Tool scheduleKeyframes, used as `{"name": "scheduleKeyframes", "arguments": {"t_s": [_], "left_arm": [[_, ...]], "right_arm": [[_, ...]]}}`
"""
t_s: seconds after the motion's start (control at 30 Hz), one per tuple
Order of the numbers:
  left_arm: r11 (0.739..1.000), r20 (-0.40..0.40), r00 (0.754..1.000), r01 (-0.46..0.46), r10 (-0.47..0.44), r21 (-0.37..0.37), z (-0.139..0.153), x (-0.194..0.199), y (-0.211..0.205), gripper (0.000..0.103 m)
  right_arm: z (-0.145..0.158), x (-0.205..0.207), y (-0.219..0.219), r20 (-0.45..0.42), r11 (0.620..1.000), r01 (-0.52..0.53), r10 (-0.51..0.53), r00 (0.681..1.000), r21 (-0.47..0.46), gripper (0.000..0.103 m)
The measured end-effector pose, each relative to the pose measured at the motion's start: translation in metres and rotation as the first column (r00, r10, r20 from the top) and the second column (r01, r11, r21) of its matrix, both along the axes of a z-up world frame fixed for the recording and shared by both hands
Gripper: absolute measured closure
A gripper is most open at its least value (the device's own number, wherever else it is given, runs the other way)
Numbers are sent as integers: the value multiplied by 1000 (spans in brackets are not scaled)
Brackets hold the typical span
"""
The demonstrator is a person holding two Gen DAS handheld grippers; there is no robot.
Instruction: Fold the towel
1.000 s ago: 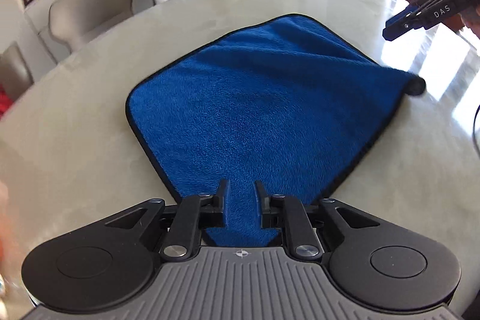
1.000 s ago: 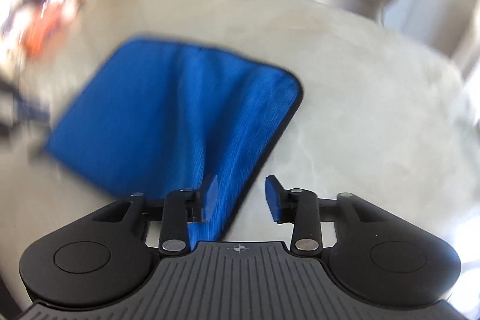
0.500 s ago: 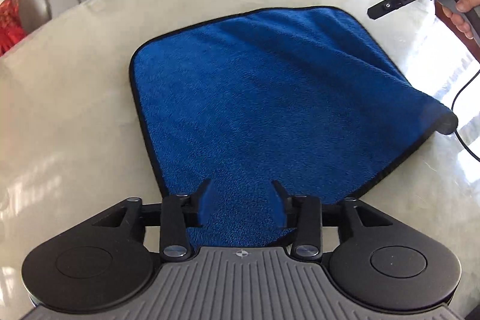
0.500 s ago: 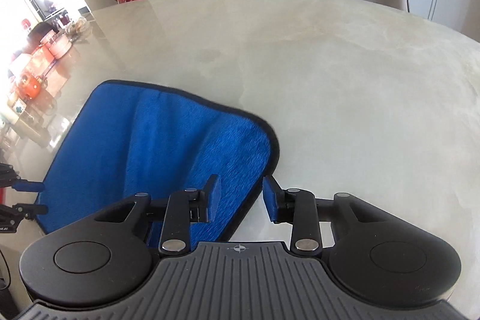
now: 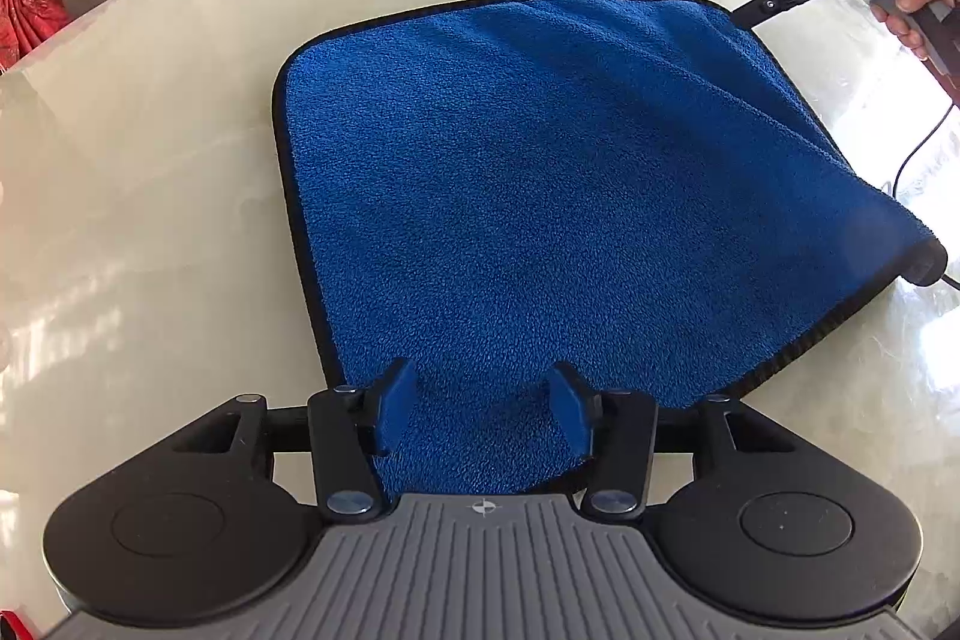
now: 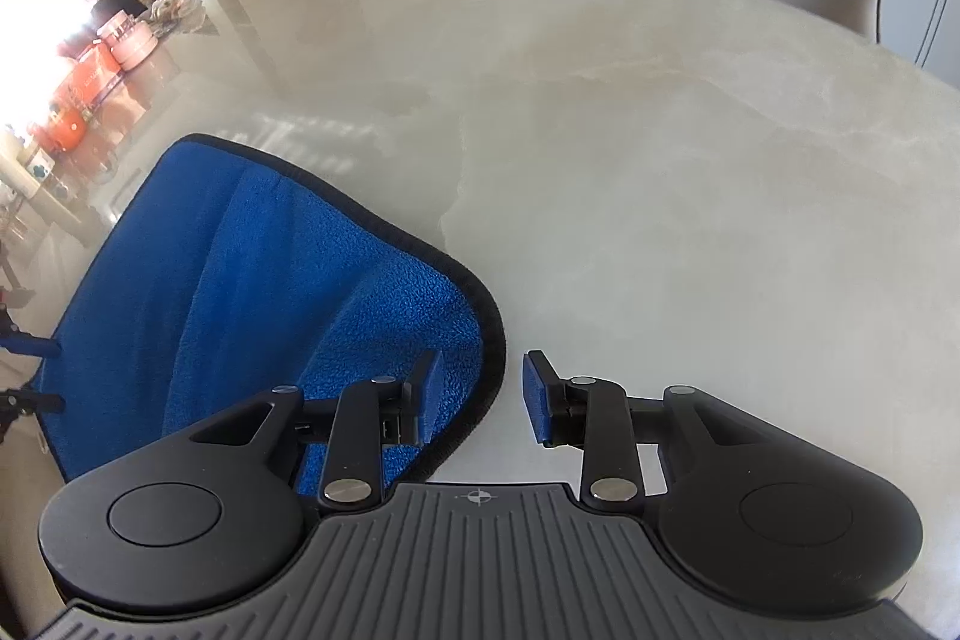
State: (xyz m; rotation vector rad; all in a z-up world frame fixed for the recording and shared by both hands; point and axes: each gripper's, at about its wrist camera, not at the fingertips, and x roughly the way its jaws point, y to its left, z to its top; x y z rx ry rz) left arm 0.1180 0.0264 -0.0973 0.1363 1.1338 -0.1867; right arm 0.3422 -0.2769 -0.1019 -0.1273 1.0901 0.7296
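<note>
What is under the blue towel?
The blue towel lies on the pale marble table, which shows all around it. Whatever is directly beneath the cloth is covered; no bump suggests an object.

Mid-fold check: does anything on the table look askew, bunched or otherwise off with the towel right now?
Mostly fine. The blue towel lies spread on the table, but its right corner is curled into a small roll instead of lying flat, and soft ripples run across it. A thin black cable trails beside that corner.
</note>
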Motion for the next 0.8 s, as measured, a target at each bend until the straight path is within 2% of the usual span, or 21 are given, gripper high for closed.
{"name": "scheduleKeyframes", "arguments": {"t_s": [0.17, 0.27, 0.3, 0.4, 0.47, 0.57, 0.63, 0.7, 0.73, 0.77, 0.8], "left_arm": [[1000, 2, 1000, -13, 13, 5, 1, 1, 3, 38], [1000, 0, 1000, -10, 10, 4, 3, 2, 5, 36], [1000, 0, 1000, -7, 7, 6, 3, 2, 5, 36], [1000, -1, 1000, 1, -1, 7, 4, 1, 7, 35], [1000, -1, 1000, 4, -4, 8, 5, 1, 7, 34], [1000, 0, 1000, 6, -6, 8, 5, 1, 8, 34], [1000, 3, 1000, 11, -11, 11, 5, -1, 8, 33], [1000, 6, 1000, 15, -16, 14, 6, -3, 8, 33], [1000, 8, 1000, 16, -16, 15, 6, -3, 8, 33], [1000, 10, 1000, 19, -19, 17, 6, -4, 8, 33], [1000, 11, 1000, 22, -23, 19, 6, -4, 8, 32]], "right_arm": [[-1, -8, 13, 60, 998, -47, 49, 997, -35, 71], [0, -20, 28, 133, 985, -101, 119, 984, -138, 83], [1, -23, 32, 146, 978, -121, 146, 978, -170, 93], [5, -31, 43, 182, 948, -176, 228, 956, -265, 95], [9, -35, 49, 222, 909, -208, 300, 928, -360, 95], [15, -28, 50, 266, 881, -174, 313, 912, -440, 95], [15, -21, 50, 261, 858, -168, 326, 908, -486, 95], [16, -18, 49, 264, 869, -151, 302, 916, -470, 93], [17, -20, 49, 263, 863, -153, 309, 914, -481, 93], [18, -26, 50, 279, 848, -160, 337, 899, -506, 90], [20, -33, 50, 291, 829, -163, 362, 886, -536, 81]]}}
